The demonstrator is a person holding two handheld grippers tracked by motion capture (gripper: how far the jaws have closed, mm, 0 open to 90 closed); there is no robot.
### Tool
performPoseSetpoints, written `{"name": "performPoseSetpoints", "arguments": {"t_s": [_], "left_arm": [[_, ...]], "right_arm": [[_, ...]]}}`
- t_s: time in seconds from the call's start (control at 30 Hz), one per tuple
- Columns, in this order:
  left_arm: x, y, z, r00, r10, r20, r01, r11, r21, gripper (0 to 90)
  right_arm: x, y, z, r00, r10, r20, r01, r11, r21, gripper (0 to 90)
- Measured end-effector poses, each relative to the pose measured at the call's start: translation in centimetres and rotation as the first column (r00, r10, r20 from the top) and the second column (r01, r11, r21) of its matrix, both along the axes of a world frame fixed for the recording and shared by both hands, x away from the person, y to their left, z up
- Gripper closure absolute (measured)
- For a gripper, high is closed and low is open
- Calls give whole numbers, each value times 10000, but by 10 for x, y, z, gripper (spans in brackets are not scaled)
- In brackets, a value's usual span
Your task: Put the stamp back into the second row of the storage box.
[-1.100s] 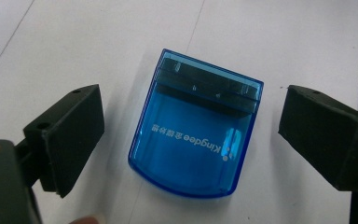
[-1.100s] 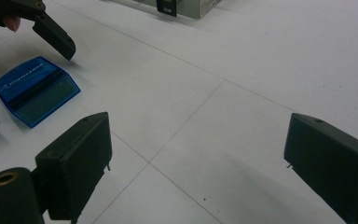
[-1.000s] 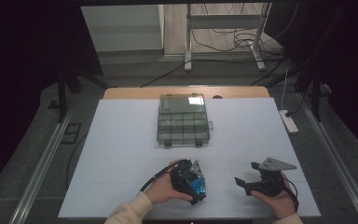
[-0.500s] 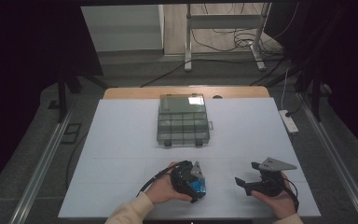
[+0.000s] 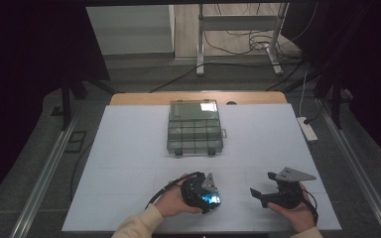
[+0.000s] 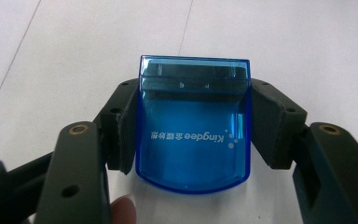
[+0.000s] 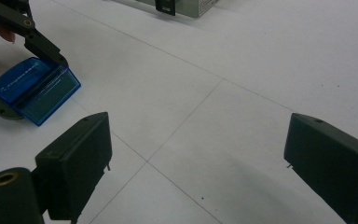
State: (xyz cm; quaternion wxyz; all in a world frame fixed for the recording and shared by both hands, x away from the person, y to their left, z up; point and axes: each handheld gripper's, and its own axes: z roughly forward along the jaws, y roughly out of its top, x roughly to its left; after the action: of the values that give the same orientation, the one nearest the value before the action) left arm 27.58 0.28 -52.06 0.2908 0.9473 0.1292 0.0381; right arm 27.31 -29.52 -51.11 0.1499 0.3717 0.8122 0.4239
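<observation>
- Dark surroundings frame the high view, where a white desk (image 5: 129, 148) with thin grid lines stands on a grey floor, cables trailing across the floor beyond it.
- Toward the far middle of the desk lies a clear compartment organizer box (image 5: 194, 128), lid closed, its latches facing the person.
- At the near edge, the person's left hand (image 5: 171, 202) holds the left claw (image 5: 209, 197), which has a blue glint at its tip; a black cable loops out behind it.
- Well apart to the right, the right hand (image 5: 293, 212) holds the right claw (image 5: 259, 194), topped by a grey three-cornered plate (image 5: 291, 174); its jaws point toward the left claw.
- Seen from the left gripper view, the left claw (image 6: 193, 126) is clenched on a translucent blue case (image 6: 193, 135), one black pad pressing each side.
- White lettering on the blue case reads "Kingdee" upside down, and a darker band crosses its far end.
- White desk surface (image 6: 74, 46) lies beneath, and a fingertip (image 6: 123, 207) shows at the bottom edge.
- Seen from the right gripper view, the right claw (image 7: 198, 158) is released, its two black jaws spread wide with nothing but the bare desk (image 7: 242, 60) between them.
- At upper left, the left claw (image 7: 32, 70) grips the blue case (image 7: 35, 89), which sits low on or just above the desk; I cannot tell which.
- A corner of the organizer box (image 7: 186, 6) shows at the top edge.
</observation>
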Motion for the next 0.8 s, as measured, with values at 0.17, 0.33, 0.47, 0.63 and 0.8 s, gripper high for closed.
{"name": "performPoseSetpoints", "arguments": {"t_s": [0.17, 0.33, 0.47, 0.63, 0.8], "left_arm": [[-1, 1, 2, 10000, 27, 38, -27, 10000, -61, 408], [-2, 4, 7, 10000, 55, 60, -53, 9996, -263, 408], [-2, 6, 10, 9999, 95, 101, -91, 9991, -411, 408], [-2, 9, 16, 9996, 232, 133, -223, 9977, -641, 408], [-3, 14, 26, 9992, 274, 299, -247, 9960, -864, 408]], "right_arm": [[0, 0, 0, 10000, -22, 4, 22, 10000, 5, 79], [0, 0, 0, 10000, -20, 21, 20, 10000, 32, 79], [0, 0, 0, 10000, -11, 18, 11, 10000, 52, 79], [0, 0, 0, 10000, -41, 8, 41, 10000, 31, 79], [0, 0, 0, 10000, -21, 14, 21, 10000, 44, 79]]}}
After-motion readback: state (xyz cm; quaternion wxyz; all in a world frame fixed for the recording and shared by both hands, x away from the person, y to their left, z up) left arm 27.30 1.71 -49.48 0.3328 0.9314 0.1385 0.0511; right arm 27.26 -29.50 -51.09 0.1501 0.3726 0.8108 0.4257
